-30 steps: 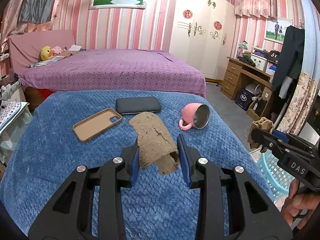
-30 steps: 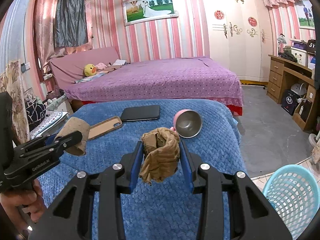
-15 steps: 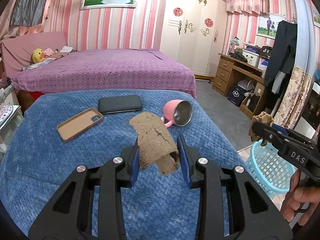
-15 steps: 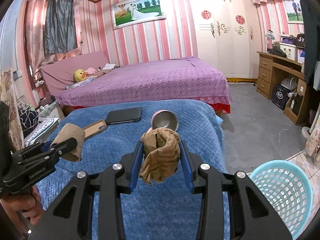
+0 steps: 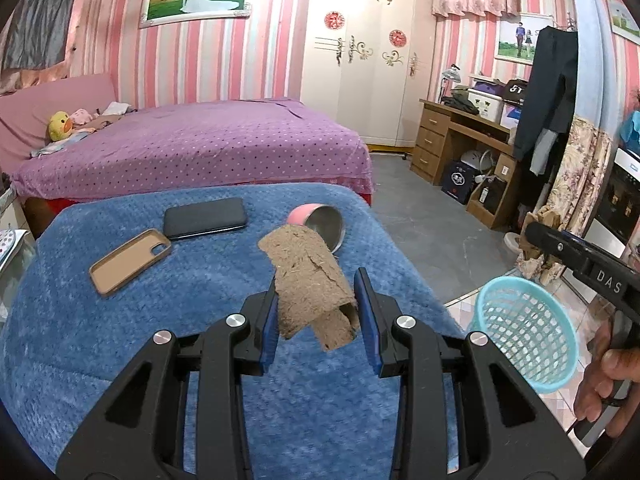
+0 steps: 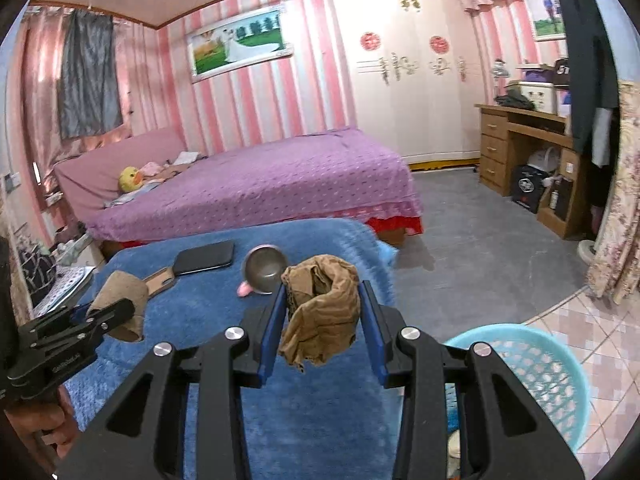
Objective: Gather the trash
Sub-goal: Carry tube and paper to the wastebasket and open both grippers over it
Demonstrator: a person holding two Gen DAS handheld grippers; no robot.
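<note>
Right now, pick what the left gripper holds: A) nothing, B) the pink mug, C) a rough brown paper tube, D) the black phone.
C: in the left wrist view the left gripper is shut on the brown paper tube, while the phone and mug lie on the blue blanket.

My left claw (image 5: pixel 316 312) pinches rough, fibrous brown cardboard (image 5: pixel 310 280); my right claw (image 6: pixel 322 322) crumpled matt paper (image 6: pixel 322 312). Fuzzy blue blanket (image 5: pixel 120 320), shiny metal cup (image 5: pixel 328 226), plastic mesh basket (image 5: pixel 528 336).

A black phone (image 5: pixel 205 218) lies beside a tan phone case (image 5: pixel 129 261) on the blue blanket (image 5: pixel 80 320). A pink cup (image 5: pixel 320 226) lies tipped over nearby.
</note>
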